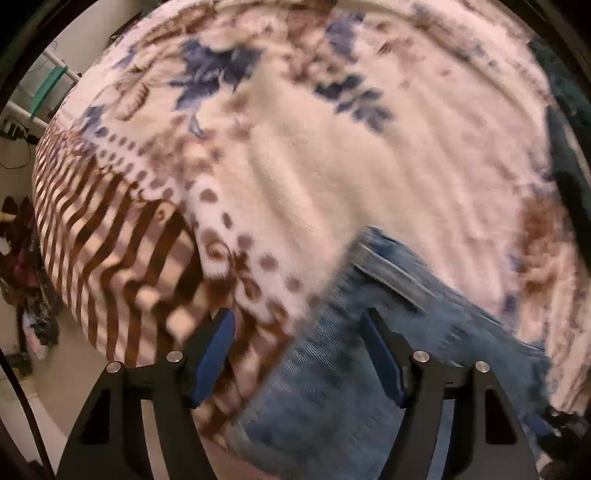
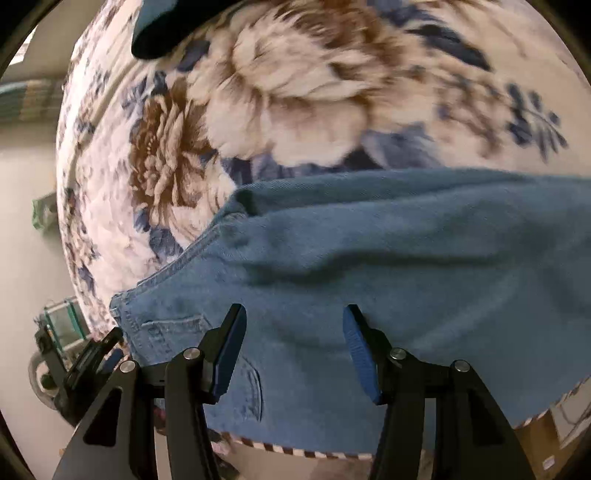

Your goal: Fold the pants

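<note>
Blue denim pants [image 2: 388, 251] lie spread on a fleece blanket with brown and blue flowers [image 2: 288, 103]. In the right wrist view their waistband and a back pocket [image 2: 177, 332] sit at the lower left, the legs running right. My right gripper [image 2: 294, 339] is open just above the seat of the pants, holding nothing. In the left wrist view a hem end of the pants [image 1: 376, 332] lies at the lower right on the blanket [image 1: 332, 155]. My left gripper [image 1: 297, 343] is open, straddling the cloth edge, holding nothing.
The blanket's brown-striped border [image 1: 110, 258] drops off at the bed edge on the left. Clutter and cables lie on the floor [image 1: 26, 258] beyond. A dark teal item [image 2: 159, 26] rests at the blanket's far side. A wheeled cart [image 2: 55, 354] stands beside the bed.
</note>
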Demonstrator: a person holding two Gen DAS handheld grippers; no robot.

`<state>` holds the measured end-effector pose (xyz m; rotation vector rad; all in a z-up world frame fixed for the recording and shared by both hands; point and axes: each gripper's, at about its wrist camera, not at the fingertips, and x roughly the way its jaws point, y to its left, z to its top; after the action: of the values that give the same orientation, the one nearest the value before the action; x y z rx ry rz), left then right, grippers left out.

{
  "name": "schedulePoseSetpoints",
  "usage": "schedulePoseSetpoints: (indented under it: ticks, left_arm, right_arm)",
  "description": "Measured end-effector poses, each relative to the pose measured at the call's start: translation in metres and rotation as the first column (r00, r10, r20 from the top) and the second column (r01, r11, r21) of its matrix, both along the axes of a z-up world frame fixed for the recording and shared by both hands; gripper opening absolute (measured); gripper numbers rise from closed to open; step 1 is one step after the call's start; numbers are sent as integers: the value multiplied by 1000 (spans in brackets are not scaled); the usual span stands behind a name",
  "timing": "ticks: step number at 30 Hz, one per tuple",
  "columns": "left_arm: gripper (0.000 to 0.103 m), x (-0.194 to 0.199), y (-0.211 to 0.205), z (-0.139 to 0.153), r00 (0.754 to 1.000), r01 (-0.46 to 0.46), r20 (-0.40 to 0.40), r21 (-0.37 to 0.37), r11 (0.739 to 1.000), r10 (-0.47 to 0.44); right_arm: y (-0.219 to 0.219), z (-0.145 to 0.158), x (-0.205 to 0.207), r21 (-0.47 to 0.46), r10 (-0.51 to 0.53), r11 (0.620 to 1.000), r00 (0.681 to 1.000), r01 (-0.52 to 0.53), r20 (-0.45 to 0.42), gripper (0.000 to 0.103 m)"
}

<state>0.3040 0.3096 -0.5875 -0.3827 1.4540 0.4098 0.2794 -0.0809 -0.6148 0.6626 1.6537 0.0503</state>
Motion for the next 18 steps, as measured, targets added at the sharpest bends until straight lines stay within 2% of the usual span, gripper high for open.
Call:
schedulePoseSetpoints:
  ticks: [3, 6, 10, 14, 15, 16, 17, 18]
  left_arm:
    - [69, -22, -38, 32, 998, 46, 42, -17, 999, -45]
    - [69, -43, -82, 39, 997, 79, 14, -58, 995, -78]
    - [69, -81, -125, 27, 996, 65, -60, -80, 995, -70]
    - [68, -98, -141, -6, 988, -2, -151, -197, 980, -29]
    - [61, -97, -140, -11, 988, -18, -155, -219, 976, -16]
    - [52, -96, -139, -18, 987, -40, -162, -234, 971, 2]
    - [47, -93, -137, -24, 987, -50, -163, -242, 969, 10]
    - [35, -90, -135, -28, 986, -67, -162, -249, 966, 27]
  right_arm:
    - [-22, 13, -30, -24, -36, 999, 999, 36, 4, 57]
    - [-54, 19, -78, -68, -127, 990, 991, 124, -49, 57]
    - [-91, 7, -134, -67, -244, 969, 959, 237, -142, 57]
    - [-103, -18, -165, -45, -304, 953, 939, 300, -161, 57]
    - [-106, -23, -168, -30, -321, 947, 934, 320, -160, 57]
    - [-108, -29, -169, -9, -342, 939, 928, 344, -148, 52]
    - [-109, -31, -169, -5, -356, 933, 925, 359, -133, 44]
    - [-111, -33, -170, -21, -371, 928, 921, 371, -119, 25]
